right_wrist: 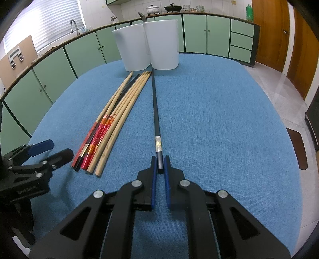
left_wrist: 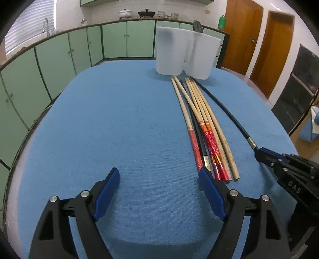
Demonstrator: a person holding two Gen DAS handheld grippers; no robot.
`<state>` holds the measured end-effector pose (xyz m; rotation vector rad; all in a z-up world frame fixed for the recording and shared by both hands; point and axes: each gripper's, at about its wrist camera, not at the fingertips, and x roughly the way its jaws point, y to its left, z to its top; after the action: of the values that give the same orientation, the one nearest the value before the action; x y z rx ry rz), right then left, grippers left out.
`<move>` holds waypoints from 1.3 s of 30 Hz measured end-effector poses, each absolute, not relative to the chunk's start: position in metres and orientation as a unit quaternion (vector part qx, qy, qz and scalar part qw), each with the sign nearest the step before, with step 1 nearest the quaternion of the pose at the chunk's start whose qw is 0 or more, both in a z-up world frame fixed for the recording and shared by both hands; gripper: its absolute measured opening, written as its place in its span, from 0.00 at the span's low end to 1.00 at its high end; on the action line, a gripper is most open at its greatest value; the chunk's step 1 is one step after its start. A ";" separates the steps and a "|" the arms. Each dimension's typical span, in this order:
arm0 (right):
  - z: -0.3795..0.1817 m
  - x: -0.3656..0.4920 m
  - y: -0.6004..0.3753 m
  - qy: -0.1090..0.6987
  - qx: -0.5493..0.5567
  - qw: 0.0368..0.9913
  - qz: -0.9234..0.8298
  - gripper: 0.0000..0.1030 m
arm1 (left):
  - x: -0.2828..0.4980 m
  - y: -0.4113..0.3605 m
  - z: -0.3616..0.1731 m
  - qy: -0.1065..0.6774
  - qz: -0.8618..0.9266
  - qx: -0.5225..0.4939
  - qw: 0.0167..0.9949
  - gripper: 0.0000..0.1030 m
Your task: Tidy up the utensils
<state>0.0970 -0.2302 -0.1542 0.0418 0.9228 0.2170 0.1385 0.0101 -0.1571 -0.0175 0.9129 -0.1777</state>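
A black chopstick (right_wrist: 155, 111) lies along the blue table, its tip near the white twin-cup holder (right_wrist: 147, 45). My right gripper (right_wrist: 160, 161) is shut on the chopstick's near end. In the left wrist view the same chopstick (left_wrist: 225, 105) runs to the right gripper (left_wrist: 261, 154) at the right edge. A bundle of wooden chopsticks (left_wrist: 201, 123) with red and orange ends, plus another black one, lies beside it; they show again in the right wrist view (right_wrist: 113, 121). My left gripper (left_wrist: 159, 177) stands open just left of the bundle's near ends, nothing between its fingers.
The white holder (left_wrist: 185, 53) stands at the table's far side with a spoon (right_wrist: 142, 17) sticking out of it. Green cabinets (left_wrist: 59, 57) ring the room behind, wooden doors (left_wrist: 259, 39) to the right. The blue tablecloth (right_wrist: 219, 119) spreads to the right of the chopsticks.
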 end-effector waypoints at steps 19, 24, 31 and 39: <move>-0.153 0.097 -0.230 0.445 0.025 0.889 0.106 0.08 | 0.136 -0.008 -0.164 0.444 -0.080 0.045 0.891 0.82; -0.153 0.097 -0.230 0.445 0.028 0.889 0.107 0.08 | 0.138 -0.006 -0.163 0.440 -0.070 0.035 0.895 0.69; -0.153 0.096 -0.225 0.444 0.015 0.890 0.101 0.08 | 0.137 -0.013 -0.161 0.431 -0.082 0.035 0.898 0.27; -0.153 0.095 -0.225 0.441 0.017 0.891 0.102 0.06 | 0.140 -0.016 -0.160 0.432 -0.101 0.014 0.896 0.06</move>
<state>0.0950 -0.2246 -0.1528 0.0357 0.9158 0.2125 0.1398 -0.0164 -0.1595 0.0292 0.8956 -0.2089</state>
